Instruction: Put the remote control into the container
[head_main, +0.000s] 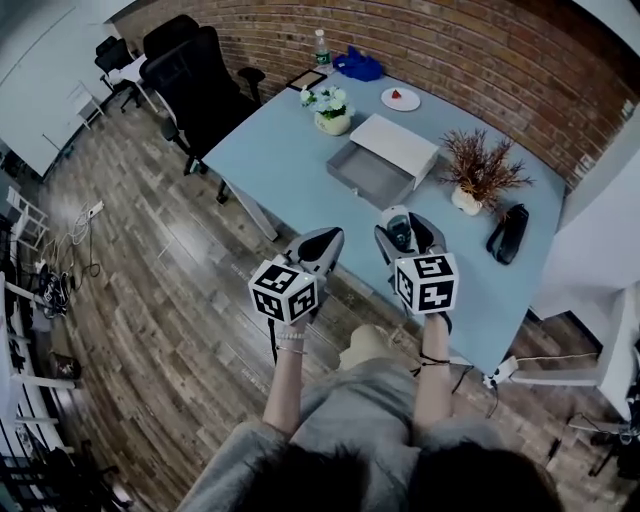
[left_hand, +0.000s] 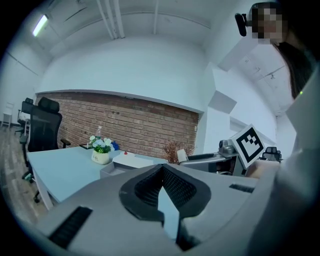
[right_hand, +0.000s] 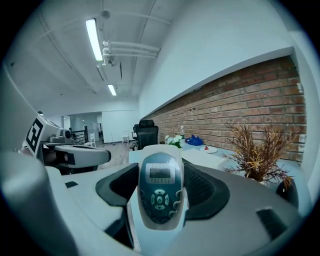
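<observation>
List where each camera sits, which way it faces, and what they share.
Head view: on the person's head, looking steeply down at the table; both arms, the left tongs and right tongs show.
Left gripper view: on the left tongs, looking along their closed jaws across the table to the brick wall; the right tongs' marker cube shows at right.
Right gripper view: on the right tongs, looking along jaws clamped on the remote control, beside the wall; the left tongs show at left.
Shared: all three show the flower pot.
</observation>
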